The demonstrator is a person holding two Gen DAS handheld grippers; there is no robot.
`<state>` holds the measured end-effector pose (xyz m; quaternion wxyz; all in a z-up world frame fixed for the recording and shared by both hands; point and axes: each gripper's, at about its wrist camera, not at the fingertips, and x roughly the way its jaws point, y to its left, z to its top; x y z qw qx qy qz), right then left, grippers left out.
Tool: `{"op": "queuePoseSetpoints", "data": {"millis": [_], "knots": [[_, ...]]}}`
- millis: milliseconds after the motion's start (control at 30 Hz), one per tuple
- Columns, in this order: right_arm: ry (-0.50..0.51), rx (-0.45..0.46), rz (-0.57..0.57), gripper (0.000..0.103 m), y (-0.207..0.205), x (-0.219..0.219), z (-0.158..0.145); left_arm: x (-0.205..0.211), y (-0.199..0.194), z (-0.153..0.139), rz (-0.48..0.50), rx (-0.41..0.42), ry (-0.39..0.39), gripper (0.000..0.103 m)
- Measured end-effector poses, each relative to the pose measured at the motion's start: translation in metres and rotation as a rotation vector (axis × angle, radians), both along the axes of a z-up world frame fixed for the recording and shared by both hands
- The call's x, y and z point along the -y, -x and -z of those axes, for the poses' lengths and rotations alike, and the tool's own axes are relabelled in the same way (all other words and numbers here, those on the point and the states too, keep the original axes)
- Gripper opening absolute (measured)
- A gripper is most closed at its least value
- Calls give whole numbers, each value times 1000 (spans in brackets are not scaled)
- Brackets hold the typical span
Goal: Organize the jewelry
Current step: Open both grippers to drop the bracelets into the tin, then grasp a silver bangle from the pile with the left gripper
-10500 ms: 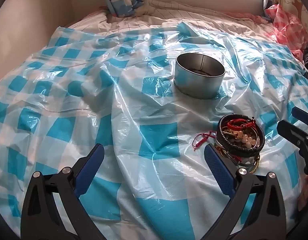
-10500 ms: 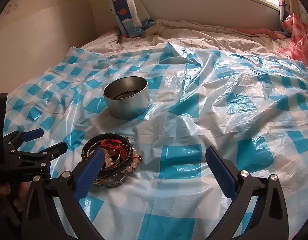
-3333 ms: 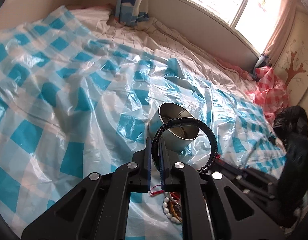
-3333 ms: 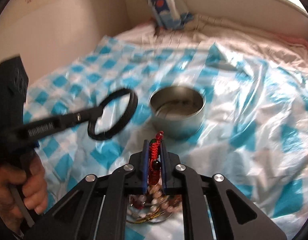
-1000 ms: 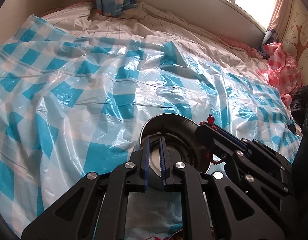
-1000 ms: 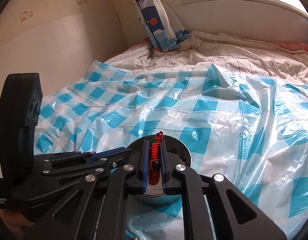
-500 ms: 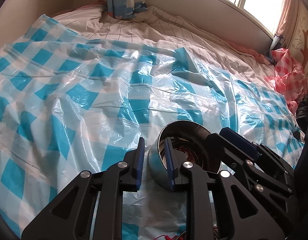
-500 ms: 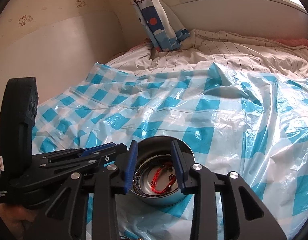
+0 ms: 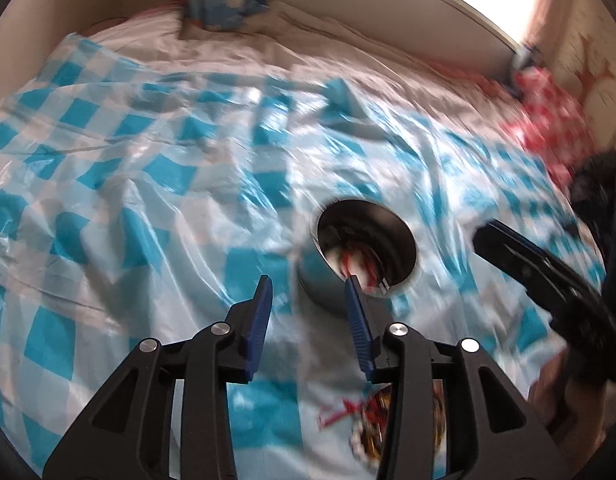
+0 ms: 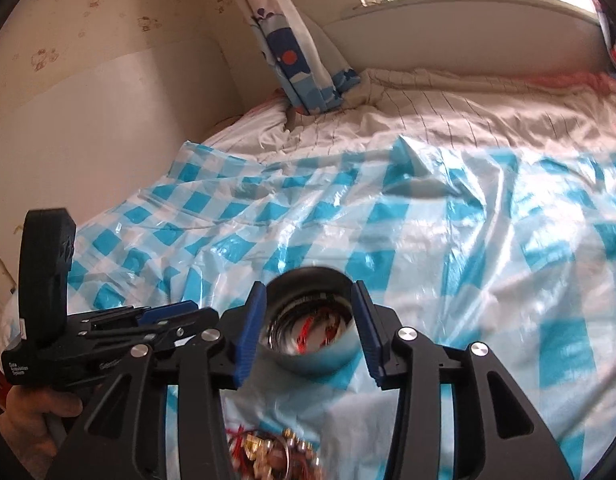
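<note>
A round metal tin stands on the blue-checked plastic sheet. A red cord bracelet lies inside it with dark rings around it. My left gripper hovers just short of the tin, its jaws opening and nothing between the pads. My right gripper hangs over the tin's near side, its jaws opening too, with nothing gripped. Each gripper shows in the other's view: the right gripper and the left gripper. A pile of bracelets and beads lies below both grippers.
The plastic sheet covers a bed with a striped sheet behind it. A wall runs along the left. A blue curtain hangs at the back. Red checked cloth lies far right. A person's hand holds the left gripper.
Both grippers were shut over the tin and now stand apart. The right one has let go of the red bracelet, which lies in the tin. Both have drawn back and up.
</note>
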<state>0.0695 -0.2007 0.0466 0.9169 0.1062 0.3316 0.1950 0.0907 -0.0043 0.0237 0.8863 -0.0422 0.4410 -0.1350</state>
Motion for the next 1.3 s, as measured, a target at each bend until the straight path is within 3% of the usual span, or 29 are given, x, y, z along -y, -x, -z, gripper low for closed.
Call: {"op": "queuePoseSetpoints", "data": {"millis": [300,500,1033,1133,1200,1300], "knots": [[10,-131,10,45,34,12,17,28,29,24,178,-96,-48,36],[69,-176,-26,45,54,-1,31,33,32,37,196,-138,-100,36],[74,-193,-20,50,50,-3,37,38,39,51,247,-175,-141,36],[75,-202,-14,50,50,-1,39,42,40,52,265,-173,-135,24],[77,-207,-12,50,49,0,41,49,42,52,288,-167,-138,8],[82,-211,-9,53,49,0,42,54,45,51,303,-160,-152,3]]}}
